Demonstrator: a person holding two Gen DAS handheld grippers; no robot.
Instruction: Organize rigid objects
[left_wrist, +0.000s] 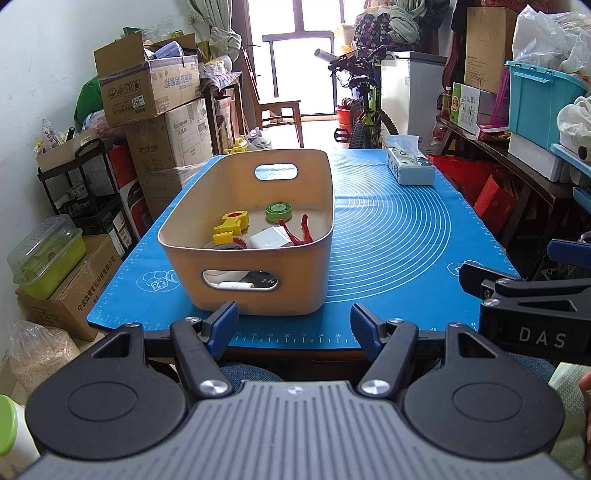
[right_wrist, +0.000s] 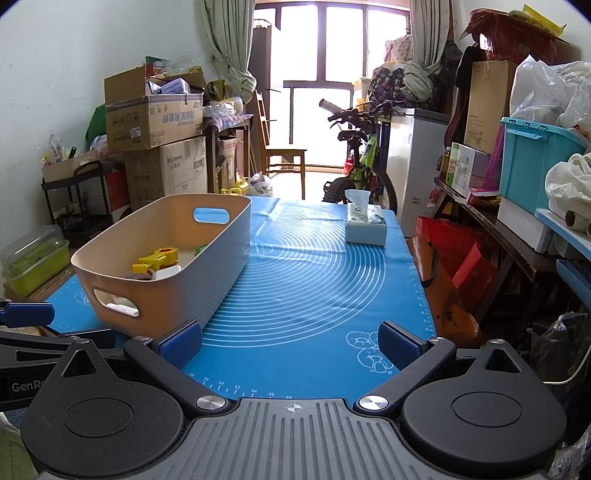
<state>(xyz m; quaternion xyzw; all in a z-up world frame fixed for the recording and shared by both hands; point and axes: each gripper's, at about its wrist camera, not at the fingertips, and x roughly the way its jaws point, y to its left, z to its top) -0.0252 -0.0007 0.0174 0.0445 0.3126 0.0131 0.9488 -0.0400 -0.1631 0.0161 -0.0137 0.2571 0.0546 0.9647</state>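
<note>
A beige plastic bin with cut-out handles stands on the left part of the blue mat. Inside lie a yellow tool, a green round tin, a red clip, a white block and a tape roll. My left gripper hovers open at the table's near edge, just short of the bin, nothing between its fingers. My right gripper is open too, empty, over the mat right of the bin. The right gripper's side shows at the left wrist view's right edge.
A tissue box sits at the mat's far right. Stacked cardboard boxes line the left wall, a bicycle stands beyond the table, and a loaded shelf with a teal bin runs along the right.
</note>
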